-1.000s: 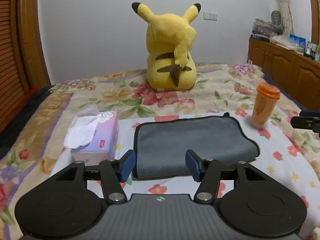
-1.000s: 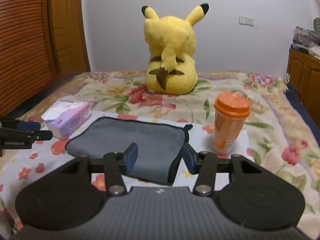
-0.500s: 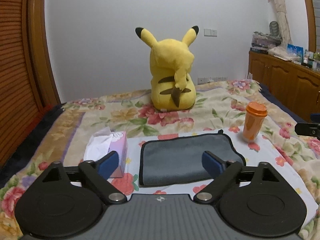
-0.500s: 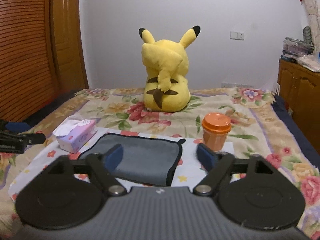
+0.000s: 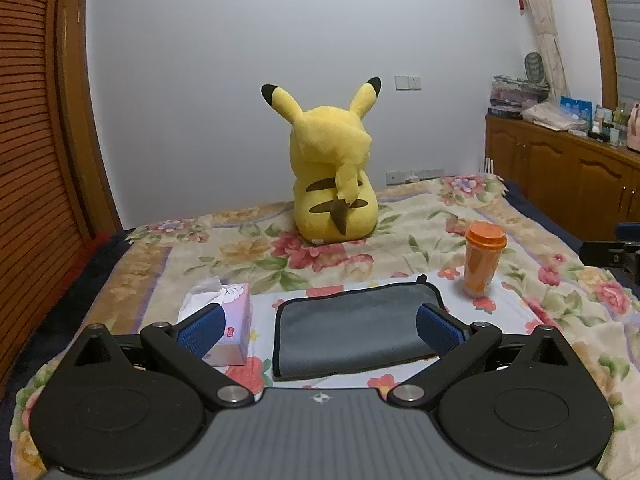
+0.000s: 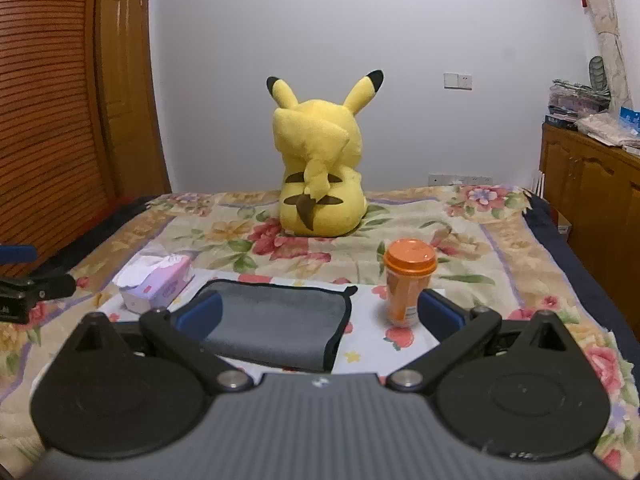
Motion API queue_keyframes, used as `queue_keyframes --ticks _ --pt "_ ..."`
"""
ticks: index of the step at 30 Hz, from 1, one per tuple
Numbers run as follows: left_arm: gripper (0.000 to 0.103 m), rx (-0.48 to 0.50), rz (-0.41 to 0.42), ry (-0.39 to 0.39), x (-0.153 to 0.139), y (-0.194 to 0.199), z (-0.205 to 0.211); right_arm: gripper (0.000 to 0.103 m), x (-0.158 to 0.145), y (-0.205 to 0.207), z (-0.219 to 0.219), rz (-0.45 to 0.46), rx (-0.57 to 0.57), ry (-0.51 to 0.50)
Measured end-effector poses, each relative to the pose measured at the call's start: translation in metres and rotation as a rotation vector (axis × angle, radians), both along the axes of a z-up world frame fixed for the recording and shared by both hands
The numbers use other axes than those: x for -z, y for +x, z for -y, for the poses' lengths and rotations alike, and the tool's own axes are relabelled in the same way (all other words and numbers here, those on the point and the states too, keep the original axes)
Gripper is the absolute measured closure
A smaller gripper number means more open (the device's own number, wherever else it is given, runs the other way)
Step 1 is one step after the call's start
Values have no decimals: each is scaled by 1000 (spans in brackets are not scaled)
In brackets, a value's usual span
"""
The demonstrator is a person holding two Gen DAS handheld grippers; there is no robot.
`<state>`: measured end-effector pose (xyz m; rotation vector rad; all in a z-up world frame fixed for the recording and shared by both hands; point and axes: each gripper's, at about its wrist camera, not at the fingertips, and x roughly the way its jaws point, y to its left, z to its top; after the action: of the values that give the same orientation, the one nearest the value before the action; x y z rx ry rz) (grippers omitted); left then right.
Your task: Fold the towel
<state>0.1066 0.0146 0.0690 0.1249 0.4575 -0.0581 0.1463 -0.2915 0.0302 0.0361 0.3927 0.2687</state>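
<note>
Left wrist view: the left gripper point(image 5: 318, 330) hangs wide open above the folded grey towel point(image 5: 352, 326) at lower centre; the right gripper point(image 6: 318, 316), also spread open, holds nothing.

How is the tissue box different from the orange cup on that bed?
The tissue box is pale pink and boxy, lying low with white tissue poking from its top; the orange cup is round, stands upright and is closed by a lid. The box sits left of the grey towel, the cup beyond its far right corner. Neither touches the towel. Both rest on the flowery bedspread, untouched by either gripper.
</note>
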Motion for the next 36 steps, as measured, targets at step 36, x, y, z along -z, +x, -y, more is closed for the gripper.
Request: queue_keyframes --ticks 36 --pt "0 -10 -64 -36 46 -69 20 0 32 -67 -17 -29 -4 6"
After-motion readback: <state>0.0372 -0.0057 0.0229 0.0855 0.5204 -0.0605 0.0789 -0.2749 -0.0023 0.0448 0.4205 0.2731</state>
